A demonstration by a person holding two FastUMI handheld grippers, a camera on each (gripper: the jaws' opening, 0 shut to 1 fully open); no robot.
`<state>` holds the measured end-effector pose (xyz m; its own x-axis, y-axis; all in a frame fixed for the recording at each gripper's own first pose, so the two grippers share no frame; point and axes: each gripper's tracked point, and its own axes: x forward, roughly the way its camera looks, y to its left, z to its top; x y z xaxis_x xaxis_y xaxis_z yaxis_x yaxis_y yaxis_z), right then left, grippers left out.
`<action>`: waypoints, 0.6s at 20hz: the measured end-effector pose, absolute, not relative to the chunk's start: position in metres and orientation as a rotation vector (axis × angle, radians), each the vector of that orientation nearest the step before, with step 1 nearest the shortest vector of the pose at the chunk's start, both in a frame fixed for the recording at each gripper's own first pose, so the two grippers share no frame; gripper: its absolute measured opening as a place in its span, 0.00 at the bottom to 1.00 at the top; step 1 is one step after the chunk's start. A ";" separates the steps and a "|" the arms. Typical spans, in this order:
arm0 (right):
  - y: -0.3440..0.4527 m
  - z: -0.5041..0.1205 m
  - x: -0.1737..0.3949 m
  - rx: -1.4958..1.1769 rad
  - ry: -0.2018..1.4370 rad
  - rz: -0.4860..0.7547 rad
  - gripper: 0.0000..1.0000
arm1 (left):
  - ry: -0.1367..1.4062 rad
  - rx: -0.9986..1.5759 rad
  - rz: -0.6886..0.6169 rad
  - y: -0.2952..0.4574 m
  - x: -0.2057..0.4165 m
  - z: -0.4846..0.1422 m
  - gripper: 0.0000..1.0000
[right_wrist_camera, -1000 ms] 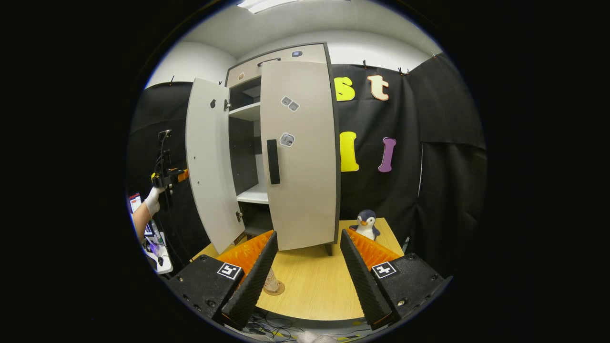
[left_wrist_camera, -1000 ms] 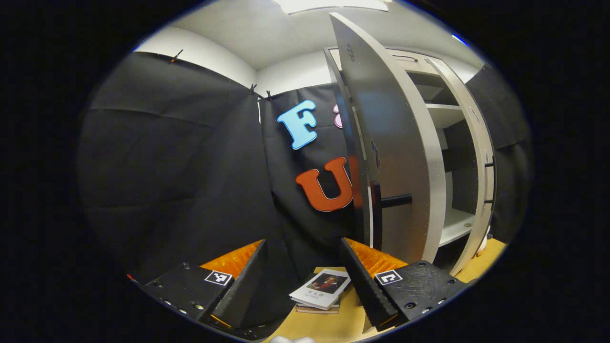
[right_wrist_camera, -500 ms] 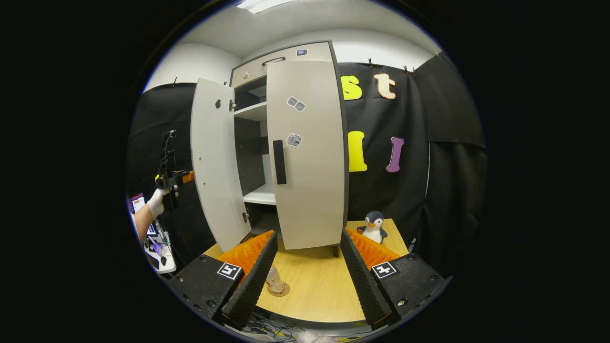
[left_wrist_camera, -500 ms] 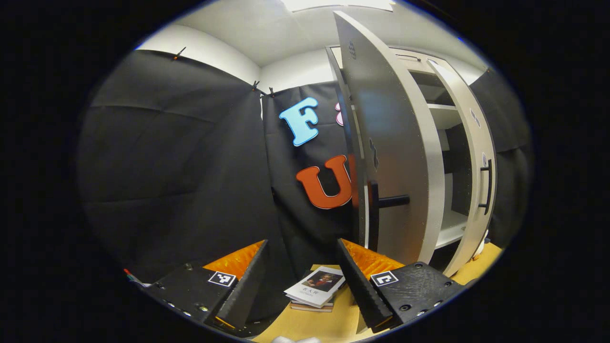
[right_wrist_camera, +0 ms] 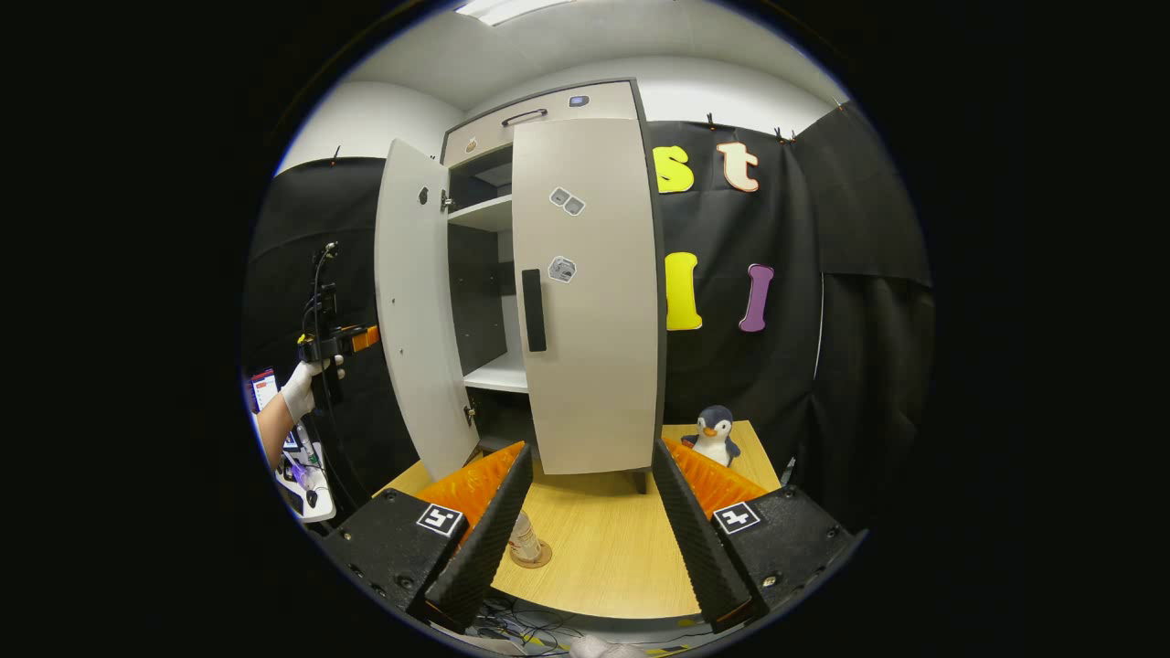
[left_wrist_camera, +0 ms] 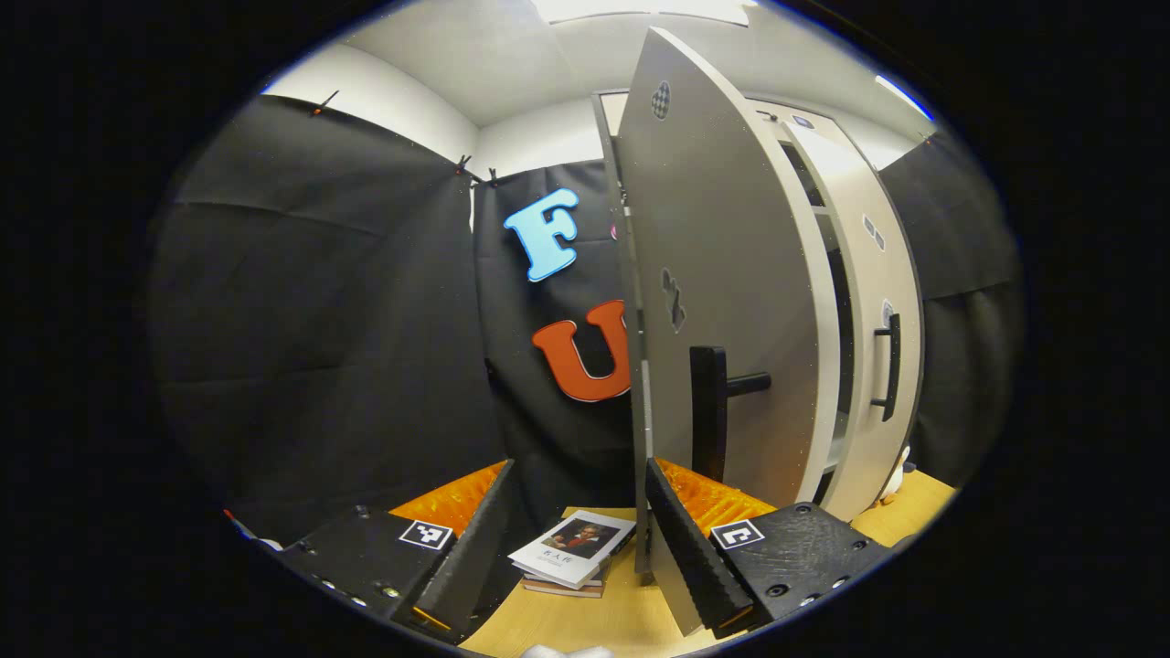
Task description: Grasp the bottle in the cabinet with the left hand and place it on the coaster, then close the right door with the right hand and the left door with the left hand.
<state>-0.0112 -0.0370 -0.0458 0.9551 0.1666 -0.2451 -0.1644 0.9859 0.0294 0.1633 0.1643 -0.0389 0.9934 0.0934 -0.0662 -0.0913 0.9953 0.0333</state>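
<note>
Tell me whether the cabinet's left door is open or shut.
Open: the left door swings out from the cabinet, leaving a gap that shows a shelf.

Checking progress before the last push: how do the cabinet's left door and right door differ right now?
The left door stands swung out, leaving the shelves visible; the right door sits shut against the cabinet front. The left gripper hovers at the left door's outer side; nothing is near the right door. The right door carries three small stickers, the left door one dark mark near its top. Both are tall pale panels with black handles.

left hand-held gripper agape, right hand-held gripper agape
</note>
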 end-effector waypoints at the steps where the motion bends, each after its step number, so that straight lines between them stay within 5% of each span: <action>1: -0.037 -0.046 -0.012 0.009 0.250 0.164 0.82 | 0.067 0.040 0.072 0.156 0.165 -0.037 0.87; 12: -0.053 -0.037 -0.020 0.020 0.230 0.117 0.82 | 0.053 0.068 -0.062 0.058 0.200 -0.032 0.96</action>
